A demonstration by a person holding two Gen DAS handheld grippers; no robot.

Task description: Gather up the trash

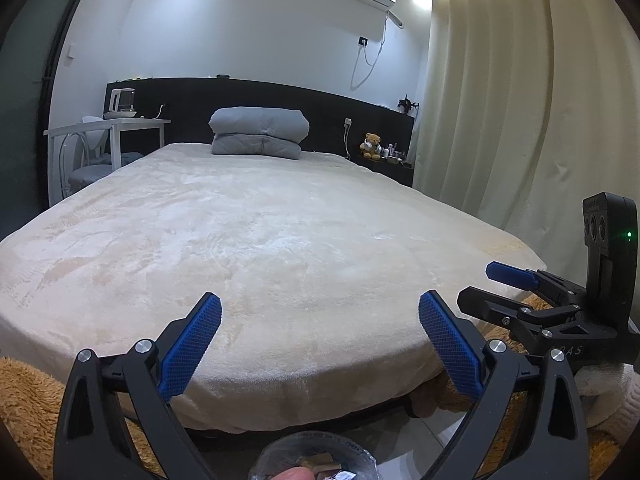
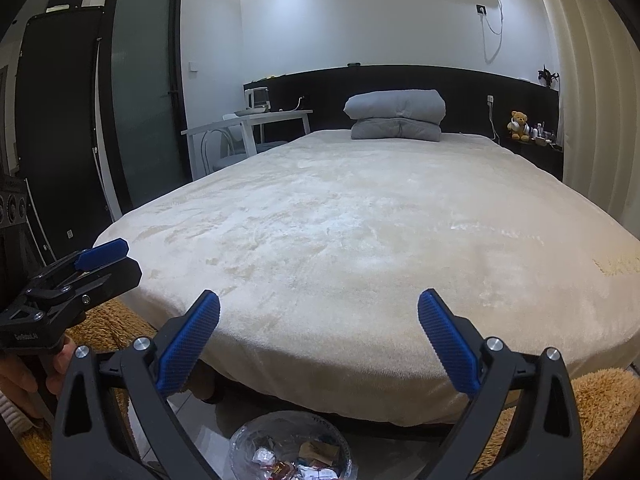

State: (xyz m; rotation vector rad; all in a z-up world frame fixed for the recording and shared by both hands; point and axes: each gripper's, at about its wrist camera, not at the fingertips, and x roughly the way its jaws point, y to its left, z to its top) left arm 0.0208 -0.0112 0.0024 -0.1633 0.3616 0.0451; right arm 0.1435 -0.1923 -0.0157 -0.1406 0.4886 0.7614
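My left gripper (image 1: 320,304) is open and empty, held above the foot of a bed (image 1: 256,240) with a cream plush cover. My right gripper (image 2: 319,300) is open and empty too, beside the left one over the same bed (image 2: 360,220). Each gripper shows in the other's view, the right one (image 1: 520,292) at the right edge and the left one (image 2: 80,276) at the left edge. A clear plastic-lined bin holding wrappers and scraps (image 2: 292,452) stands on the floor below the grippers; it also shows in the left wrist view (image 1: 316,456). No trash shows on the bed cover.
A folded grey quilt (image 1: 260,132) lies at the bed's head against a black headboard. A white desk (image 1: 108,124) with a chair stands at the left. A teddy bear (image 1: 371,146) sits on the right shelf. Curtains (image 1: 520,100) hang at right. A shaggy orange rug (image 2: 608,408) lies around the bed's foot.
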